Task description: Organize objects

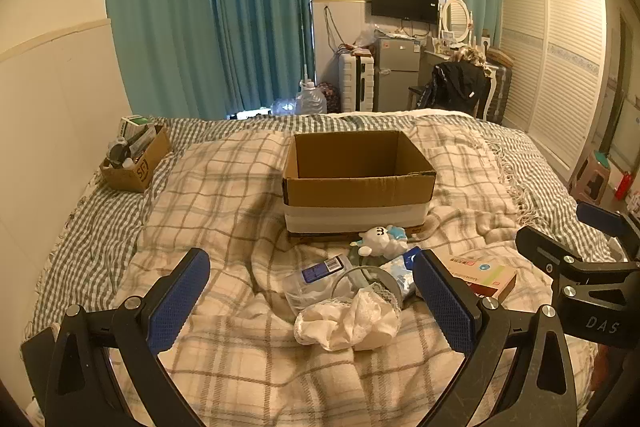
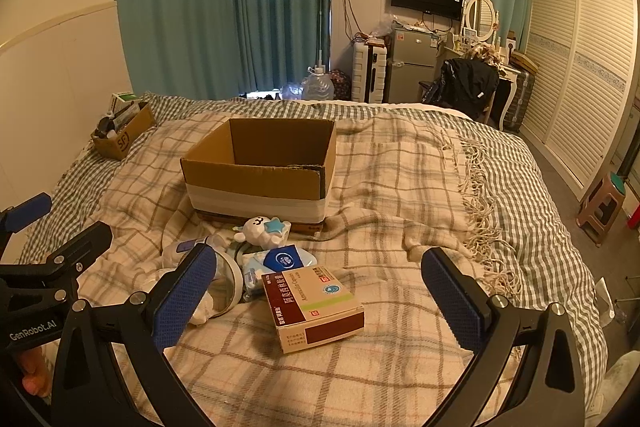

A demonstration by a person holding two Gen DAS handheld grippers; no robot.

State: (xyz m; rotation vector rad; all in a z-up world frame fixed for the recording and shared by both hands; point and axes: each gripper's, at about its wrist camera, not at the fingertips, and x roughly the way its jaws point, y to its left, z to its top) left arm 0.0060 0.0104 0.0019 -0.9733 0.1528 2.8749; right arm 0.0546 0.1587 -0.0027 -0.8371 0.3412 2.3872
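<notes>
Both tongs stand wide open and hold nothing: the left tongs (image 1: 312, 299) hang over a crumpled cloth (image 1: 348, 323), the right tongs (image 2: 316, 291) over a medicine box (image 2: 314, 307), each tilted down at the bed (image 2: 400, 167).

Nearest risk, as I judge it: the cloth is soft and bunched against a clear tape roll (image 1: 372, 281) and a plastic pouch (image 1: 316, 277). Closing on it could drag those along or catch the plaid blanket (image 1: 240, 367) beneath, which is rumpled and would lift with the pinch.

The medicine box lies flat, so the pads must straddle its narrow sides; coming down skewed would push it into the soft bedding instead of gripping it. It is just beside a wipes pack (image 2: 276, 265), which may shift when it is lifted.

Farther on, a small plush toy (image 2: 262, 227) rests against the foot of the open carton (image 2: 260, 179), seemingly the goal. A low carry could knock the toy or nudge the carton, which sits on yielding bedding and could slide or tip. The two tongs work close together, so they may collide over the pile.
</notes>
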